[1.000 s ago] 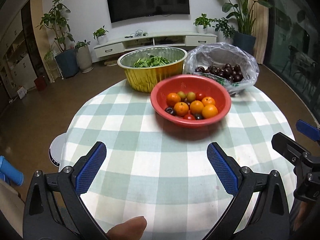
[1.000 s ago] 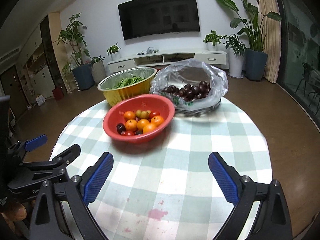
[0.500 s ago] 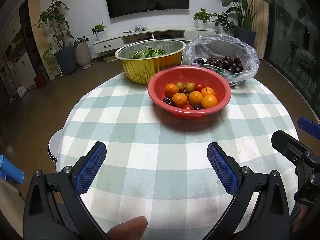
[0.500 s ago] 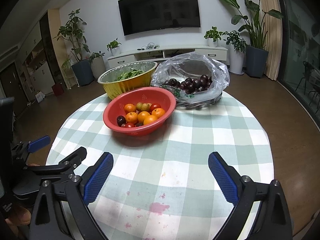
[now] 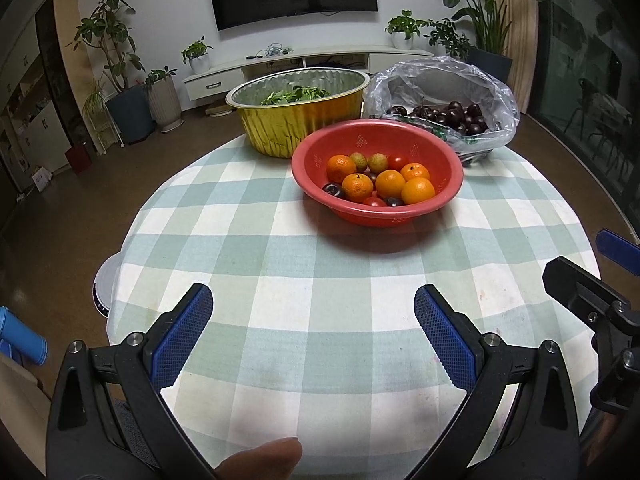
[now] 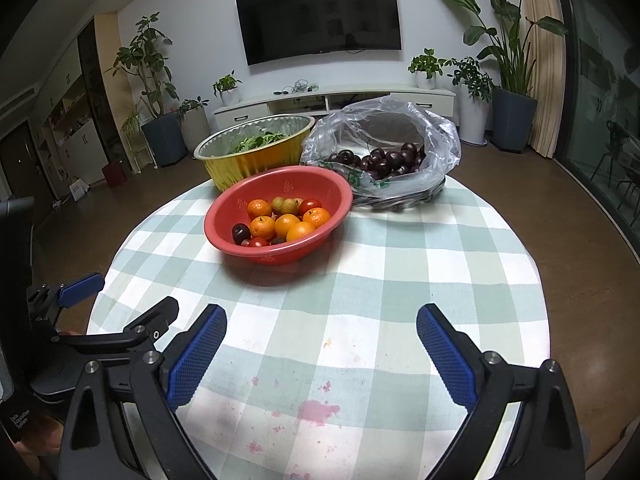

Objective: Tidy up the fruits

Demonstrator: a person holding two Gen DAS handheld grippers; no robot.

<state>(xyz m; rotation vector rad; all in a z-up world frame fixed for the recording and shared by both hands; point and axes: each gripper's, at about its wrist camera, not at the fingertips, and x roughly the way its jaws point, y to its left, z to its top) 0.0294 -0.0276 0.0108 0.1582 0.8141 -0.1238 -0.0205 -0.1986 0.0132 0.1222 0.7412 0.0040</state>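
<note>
A red bowl [image 5: 448, 168] [image 6: 236, 204] sits on the round checked table and holds several oranges [image 5: 390, 183] [image 6: 287, 225], small tomatoes, pale green fruits and dark plums. Behind it to the right, a clear plastic bag [image 5: 496, 92] [image 6: 436, 136] holds several dark cherries. My left gripper [image 5: 314, 330] is open and empty over the near table, well short of the bowl. My right gripper [image 6: 322, 346] is open and empty over the near table edge. Each gripper shows at the edge of the other's view.
A gold foil basin [image 5: 300, 120] [image 6: 256, 156] with green leaves stands behind the bowl on the left. The tablecloth [image 6: 316, 410] has pink stains near my right gripper. A white round object [image 5: 104, 284] lies on the floor by the table's left edge.
Both grippers have pulled back and risen a little, so the bowl, basin and bag sit farther away in both views. Both stay open.
</note>
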